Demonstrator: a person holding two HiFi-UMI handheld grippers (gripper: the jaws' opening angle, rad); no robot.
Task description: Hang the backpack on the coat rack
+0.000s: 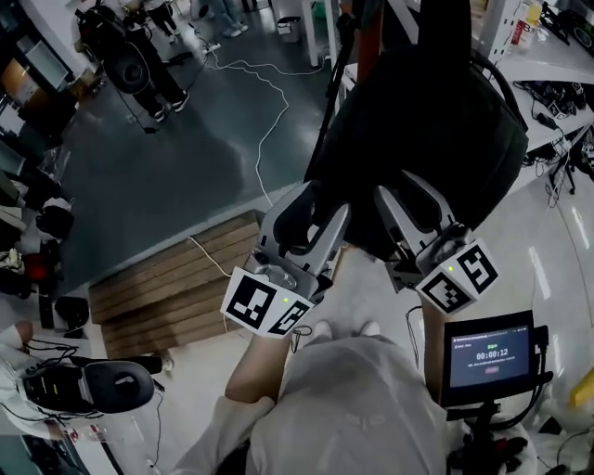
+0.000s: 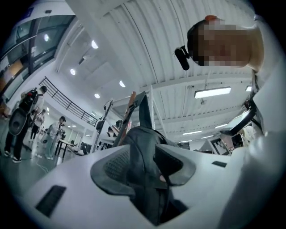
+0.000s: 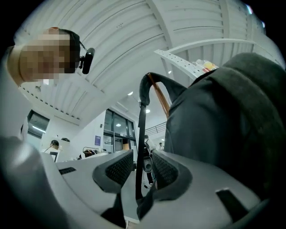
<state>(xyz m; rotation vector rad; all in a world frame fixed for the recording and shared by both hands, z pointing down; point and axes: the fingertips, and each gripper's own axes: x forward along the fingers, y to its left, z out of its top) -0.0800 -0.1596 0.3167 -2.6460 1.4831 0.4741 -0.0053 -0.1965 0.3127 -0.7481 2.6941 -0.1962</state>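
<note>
A black backpack [image 1: 427, 121] hangs high against the reddish-brown pole of the coat rack [image 1: 371, 26]. Both grippers are just below it, pointing up. My left gripper [image 1: 325, 199] is open, and a thick padded shoulder strap [image 2: 143, 147] lies loosely between its pads. My right gripper [image 1: 397, 184] is open too. A thin webbing strap [image 3: 141, 134] runs down through its gap, close to the right pad, with background showing beside it. In the right gripper view the backpack body [image 3: 223, 120] fills the right side, and its top loop [image 3: 149, 80] curves over the wooden pole [image 3: 160, 96].
A slatted wooden platform [image 1: 176, 278] lies on the floor at my lower left, with a white cable [image 1: 269, 102] trailing beyond it. A small screen on a stand [image 1: 490, 357] is at my right. Cluttered tables [image 1: 557, 65] stand at the right. People stand far off [image 2: 56, 129].
</note>
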